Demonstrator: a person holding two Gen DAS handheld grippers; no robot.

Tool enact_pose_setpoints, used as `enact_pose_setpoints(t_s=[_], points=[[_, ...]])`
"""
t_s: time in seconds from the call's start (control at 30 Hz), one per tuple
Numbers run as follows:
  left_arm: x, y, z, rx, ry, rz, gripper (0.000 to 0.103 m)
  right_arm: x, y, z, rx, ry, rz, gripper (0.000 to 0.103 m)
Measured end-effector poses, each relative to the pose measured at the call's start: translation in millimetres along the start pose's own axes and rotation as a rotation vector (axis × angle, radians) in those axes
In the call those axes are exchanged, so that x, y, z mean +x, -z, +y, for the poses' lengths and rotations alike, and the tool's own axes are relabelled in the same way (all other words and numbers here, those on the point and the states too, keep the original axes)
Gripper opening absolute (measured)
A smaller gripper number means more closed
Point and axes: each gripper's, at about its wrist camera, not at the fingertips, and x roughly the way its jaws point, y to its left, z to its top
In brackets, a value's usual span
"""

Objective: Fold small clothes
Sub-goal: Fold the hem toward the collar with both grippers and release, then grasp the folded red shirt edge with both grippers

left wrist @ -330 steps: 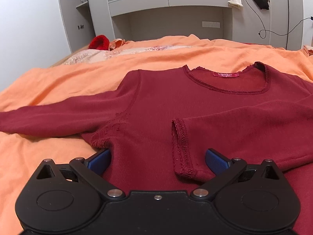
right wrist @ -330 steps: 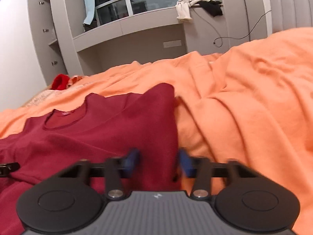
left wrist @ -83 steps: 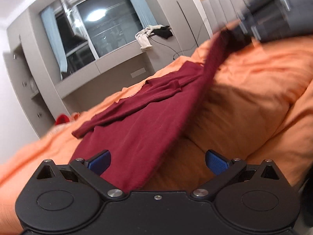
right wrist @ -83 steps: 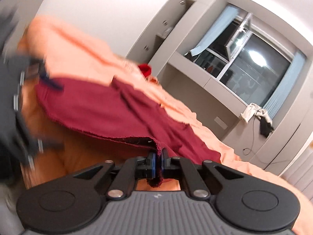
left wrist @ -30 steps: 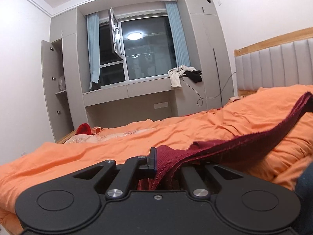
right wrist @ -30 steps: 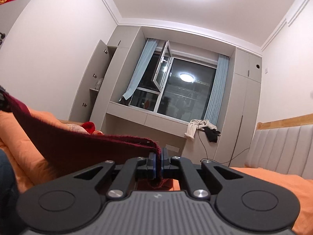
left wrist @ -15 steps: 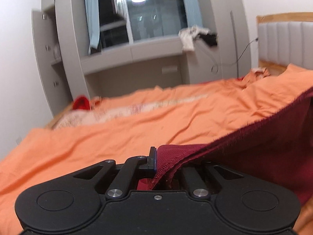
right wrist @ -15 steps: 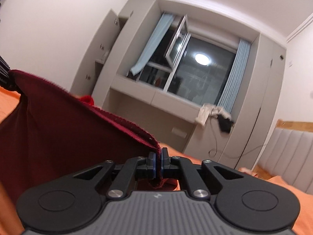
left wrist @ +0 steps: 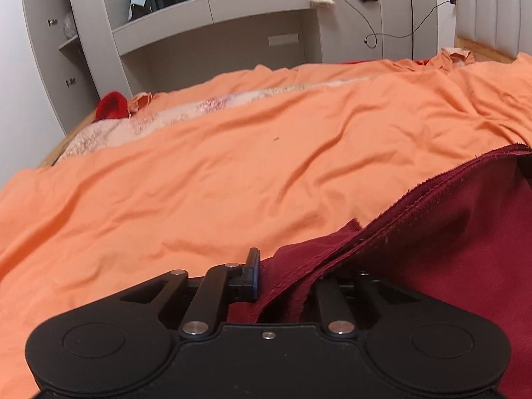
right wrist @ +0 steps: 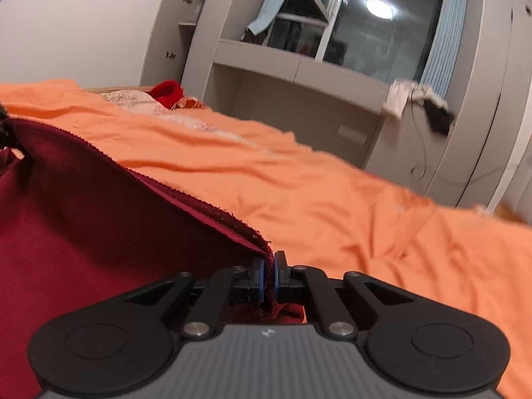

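The step in hand looks like carrying the hem of the dark red top [left wrist: 449,232] forward over the orange bedspread [left wrist: 216,173] to lay one half onto the other. The left gripper [left wrist: 282,279] has its jaws clamped on one corner of the hem, though the cloth hides the right-hand pad; the right gripper [right wrist: 268,277] has its jaws pressed together on the other corner. The hem runs taut between the two, raised above the bedspread, and the rest of the top hangs below it on the near side. The next move probably calls for both grippers to go forward and down together, keeping the hem stretched and level, so the edge lands square on the bedspread before either jaw lets go; a slack or skewed hem would leave a crooked fold. Compared with half a second ago, both cameras have tipped downward: the window fills less of each view, more bedspread shows, and the grip on both corners is unchanged.
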Motion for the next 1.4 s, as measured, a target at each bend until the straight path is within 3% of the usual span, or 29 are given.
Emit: enact_pose_setpoints(t_s=[0.27,0.47,0.53,0.57,0.6,0.67,0.73,0.9,1.03,1.1,1.27,1.4], points=[[0.6,-6.6,16.6,-0.079,0.049,0.004,0.021,19.7,6.0,-11.9,0.020,-0.047,0.000,0.005],[-1.2,-9.4,25.6,-0.152,0.029,0.016,0.021,34.3,-2.7,-8.5,0.020,-0.046,0.001,0.005],[1.5,-6.9,27.3,-0.170,0.029,0.033,0.027,38.5,-0.8,-6.4,0.004,-0.044,0.023,0.007],[1.7,-5.4,28.1,-0.177,0.025,0.034,0.030,39.4,-0.1,-7.1,0.006,-0.043,0.033,0.013],[1.4,-3.5,28.3,-0.179,0.016,0.034,0.033,38.6,0.7,-9.0,0.013,-0.045,0.037,0.027],[-0.9,-0.6,28.7,-0.176,0.012,0.033,0.055,31.5,3.4,-15.8,0.040,-0.051,0.038,0.049],[-5.9,3.6,31.6,-0.183,0.021,0.021,0.071,20.3,7.5,-24.3,0.065,-0.051,0.042,0.056],[-29.7,18.3,36.8,-0.216,0.035,-0.024,0.086,-20.9,25.8,-43.2,0.141,-0.071,0.030,0.085],[-59.2,39.8,29.6,-0.200,0.048,-0.069,0.102,-63.9,48.0,-50.6,0.245,-0.117,0.007,0.095],[-74.7,51.4,23.5,-0.187,0.053,-0.095,0.102,-86.7,59.0,-49.5,0.321,-0.141,-0.019,0.102],[-100.2,82.5,6.2,-0.195,0.036,-0.140,0.102,-132.7,73.4,-34.3,0.434,-0.166,-0.073,0.102],[-111.1,106.0,-10.9,-0.213,-0.008,-0.153,0.102,-141.3,81.4,-22.1,0.502,-0.173,-0.070,0.102]])
